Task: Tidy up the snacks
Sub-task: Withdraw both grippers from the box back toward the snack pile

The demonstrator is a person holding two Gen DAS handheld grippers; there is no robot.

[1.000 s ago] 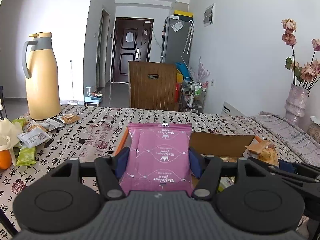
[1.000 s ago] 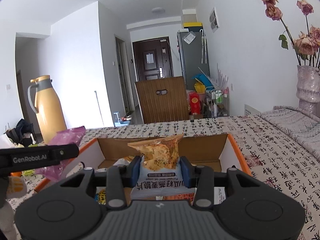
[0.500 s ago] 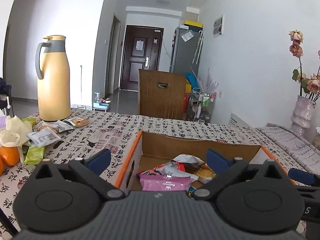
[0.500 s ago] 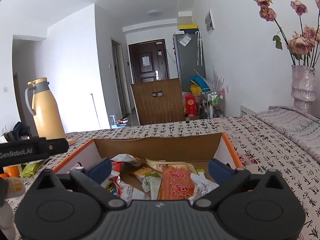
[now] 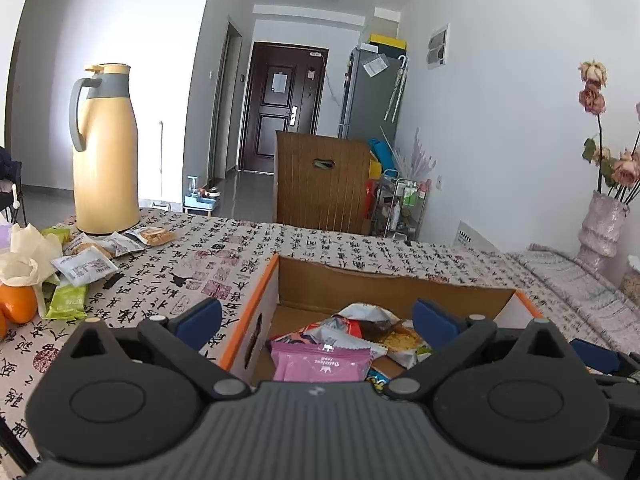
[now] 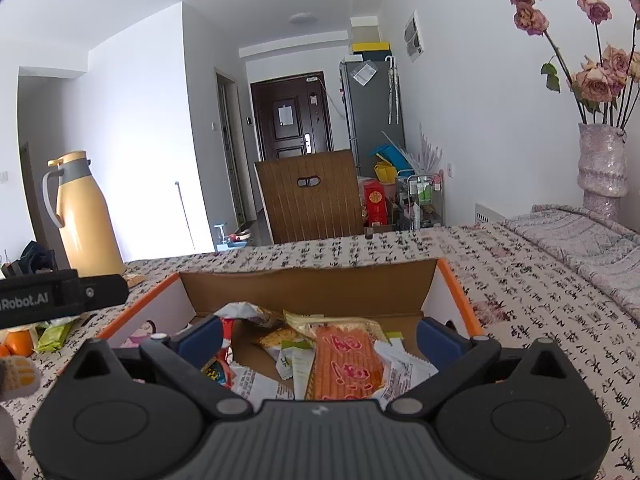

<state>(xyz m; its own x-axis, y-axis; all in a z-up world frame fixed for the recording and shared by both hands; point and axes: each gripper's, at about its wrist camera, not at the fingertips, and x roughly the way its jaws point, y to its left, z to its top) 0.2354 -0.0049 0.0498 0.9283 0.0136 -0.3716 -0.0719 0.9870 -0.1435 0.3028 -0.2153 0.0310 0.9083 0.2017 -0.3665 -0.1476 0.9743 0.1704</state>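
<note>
An open cardboard box with orange edges sits on the patterned tablecloth and holds several snack packs. A pink pack lies in it near my left gripper, which is open and empty above the box's near left corner. An orange pack lies on the pile in front of my right gripper, also open and empty over the box. Several loose snack packs lie on the table to the left.
A yellow thermos jug stands at the far left, with oranges and crumpled paper near it. A vase of dried roses stands at the right. A wooden chair back rises behind the table's far edge.
Both grippers opened: the left let the pink pack drop into the box, the right let go of its orange-and-white pack. Both have since pulled back and up a little.
</note>
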